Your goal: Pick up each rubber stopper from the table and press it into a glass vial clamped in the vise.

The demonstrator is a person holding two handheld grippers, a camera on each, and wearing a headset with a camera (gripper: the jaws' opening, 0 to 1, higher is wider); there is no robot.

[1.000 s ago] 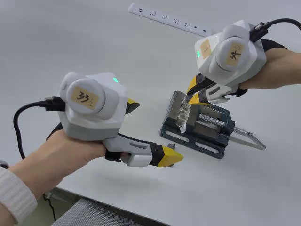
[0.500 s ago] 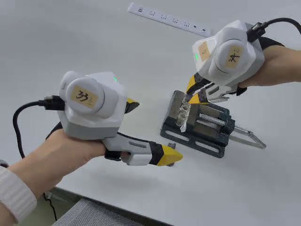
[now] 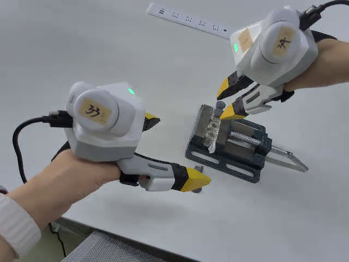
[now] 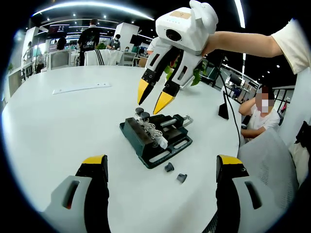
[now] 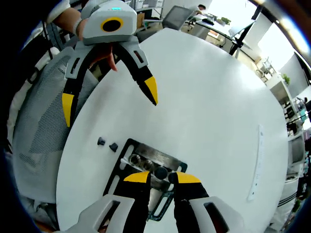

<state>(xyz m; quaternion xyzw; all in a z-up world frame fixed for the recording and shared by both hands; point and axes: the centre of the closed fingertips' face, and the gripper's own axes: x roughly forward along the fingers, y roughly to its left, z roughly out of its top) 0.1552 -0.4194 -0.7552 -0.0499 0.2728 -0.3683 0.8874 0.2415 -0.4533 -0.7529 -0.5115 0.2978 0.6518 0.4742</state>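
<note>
A dark vise [image 3: 229, 159] clamps a row of glass vials [image 3: 212, 132] on the white table. The far vial carries a grey rubber stopper [image 3: 220, 105]. My right gripper [image 3: 225, 103] hovers just above it, open, with nothing held. The left gripper view shows two stoppered vial tops [image 4: 142, 113] under the right gripper [image 4: 151, 101]. Two loose stoppers [image 4: 168, 167] [image 4: 181, 177] lie in front of the vise [image 4: 146, 150]. My left gripper [image 3: 177, 150] stands open and holds nothing, left of the vise and over those stoppers [image 3: 197, 189]. In the right gripper view the right gripper [image 5: 163, 177] is above the vials [image 5: 146, 162].
A white power strip [image 3: 191, 22] lies at the far side of the table. The vise handle [image 3: 289, 160] sticks out to the right. The table's front edge [image 3: 109, 232] runs close below my left hand. People sit at desks beyond the table [image 4: 262, 116].
My right gripper has lifted up and away from the vials, which uncovers the stopper on the far vial. The left gripper has barely moved.
</note>
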